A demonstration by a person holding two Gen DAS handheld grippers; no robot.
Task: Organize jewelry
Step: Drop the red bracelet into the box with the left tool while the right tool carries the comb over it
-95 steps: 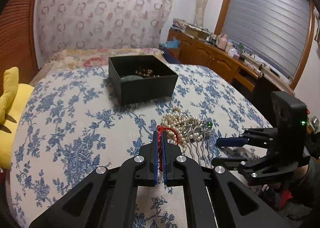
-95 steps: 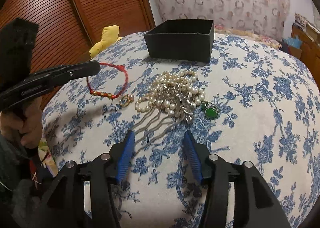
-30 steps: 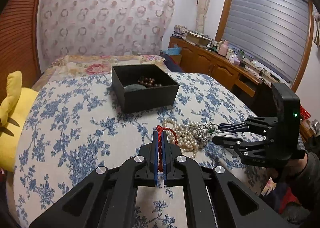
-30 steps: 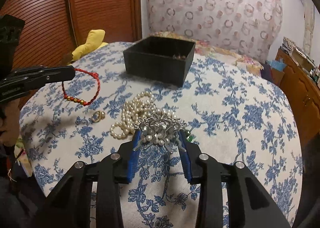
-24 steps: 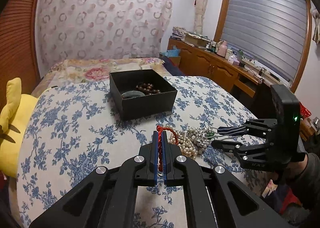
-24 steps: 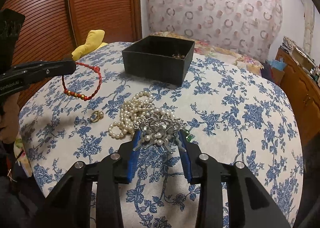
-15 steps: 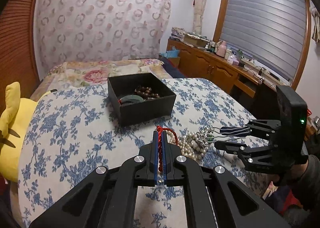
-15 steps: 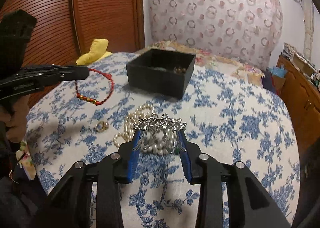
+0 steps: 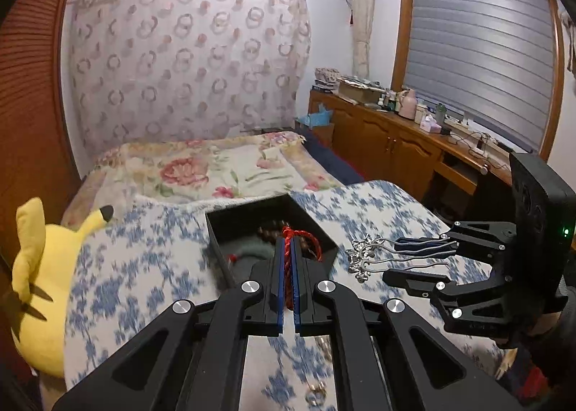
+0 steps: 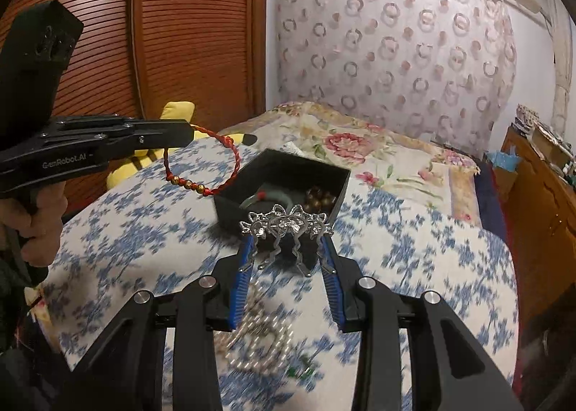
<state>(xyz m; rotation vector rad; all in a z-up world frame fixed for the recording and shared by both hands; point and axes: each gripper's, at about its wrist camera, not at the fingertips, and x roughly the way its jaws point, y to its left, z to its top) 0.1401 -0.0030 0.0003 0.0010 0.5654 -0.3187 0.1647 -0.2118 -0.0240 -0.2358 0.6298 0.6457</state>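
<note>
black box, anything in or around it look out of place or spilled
Nothing spilled at the black box; it sits upright with beads inside. The only loose pieces are the pearl necklace and a green stone, heaped on the bedspread.

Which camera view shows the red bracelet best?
The right wrist view: the red bracelet hangs as a whole loop from the left gripper. The left wrist view shows only red cord pinched between shut pads.
</note>
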